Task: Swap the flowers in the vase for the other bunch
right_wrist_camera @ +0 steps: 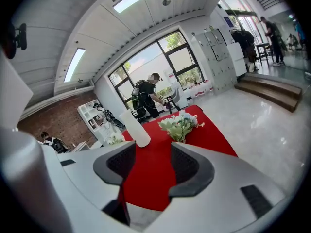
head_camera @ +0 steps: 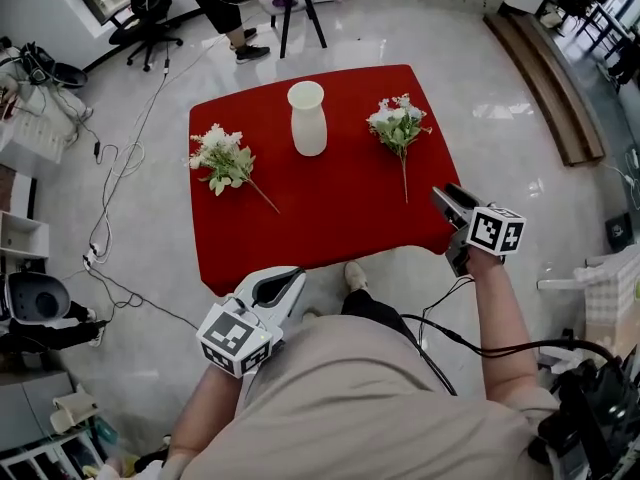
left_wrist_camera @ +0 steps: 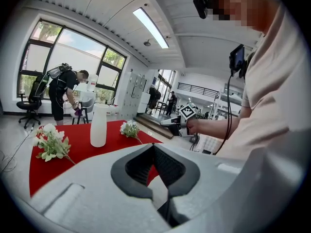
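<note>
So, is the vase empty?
Empty. The vase holds no stems; one bunch lies left of it, the other bunch right, on the red table.

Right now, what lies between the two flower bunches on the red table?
The white vase stands upright between the left bunch and the right bunch, touching neither; the head view shows it.

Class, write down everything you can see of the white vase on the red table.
The vase is white and matte, ceramic by its look, with a rounded body, a narrower neck and a wide open mouth. It stands upright on the red table, towards the far edge, near the middle. No flowers are in it. The left bunch and the right bunch lie on the table, both apart from it. Only the table touches it.
</note>
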Action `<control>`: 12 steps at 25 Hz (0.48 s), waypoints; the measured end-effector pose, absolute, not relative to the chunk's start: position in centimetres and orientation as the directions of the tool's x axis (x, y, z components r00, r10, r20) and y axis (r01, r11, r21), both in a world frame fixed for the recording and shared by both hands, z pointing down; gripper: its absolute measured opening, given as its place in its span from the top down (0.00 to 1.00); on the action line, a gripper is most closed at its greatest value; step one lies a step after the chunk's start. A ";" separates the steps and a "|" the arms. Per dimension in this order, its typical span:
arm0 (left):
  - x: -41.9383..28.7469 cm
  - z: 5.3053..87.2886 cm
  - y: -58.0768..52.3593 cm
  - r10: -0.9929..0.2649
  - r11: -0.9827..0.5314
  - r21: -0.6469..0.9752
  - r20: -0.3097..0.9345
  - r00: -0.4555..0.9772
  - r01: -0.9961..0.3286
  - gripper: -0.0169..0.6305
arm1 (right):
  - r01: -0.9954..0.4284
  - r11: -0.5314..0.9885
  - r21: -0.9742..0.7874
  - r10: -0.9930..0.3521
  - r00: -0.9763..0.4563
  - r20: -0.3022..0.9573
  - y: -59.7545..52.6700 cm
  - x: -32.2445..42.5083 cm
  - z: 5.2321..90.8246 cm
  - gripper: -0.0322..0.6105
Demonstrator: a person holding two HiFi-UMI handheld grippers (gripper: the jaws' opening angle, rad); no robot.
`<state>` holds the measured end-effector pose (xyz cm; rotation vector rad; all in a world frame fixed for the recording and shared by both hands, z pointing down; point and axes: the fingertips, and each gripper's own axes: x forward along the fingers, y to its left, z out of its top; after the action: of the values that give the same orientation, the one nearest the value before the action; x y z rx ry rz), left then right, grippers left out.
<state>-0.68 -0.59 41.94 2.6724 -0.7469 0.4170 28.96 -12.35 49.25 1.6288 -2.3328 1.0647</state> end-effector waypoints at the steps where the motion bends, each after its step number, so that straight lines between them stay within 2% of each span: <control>1: -0.2 41.8 -1.2 -0.446 -0.807 0.231 0.364 0.818 -0.543 0.96 | -0.856 0.181 -0.484 -0.784 -0.422 0.455 -13.2 29.5 49.4 0.59; 12: 4.5 41.3 -6.9 -0.483 -0.779 0.215 0.393 0.782 -0.589 0.96 | -0.817 0.180 -0.548 -0.730 -0.484 0.482 -21.9 33.6 52.5 0.59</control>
<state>4.48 -6.86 41.30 2.6477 -0.8216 0.4567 33.59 -21.86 52.48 1.5324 -2.3260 1.1961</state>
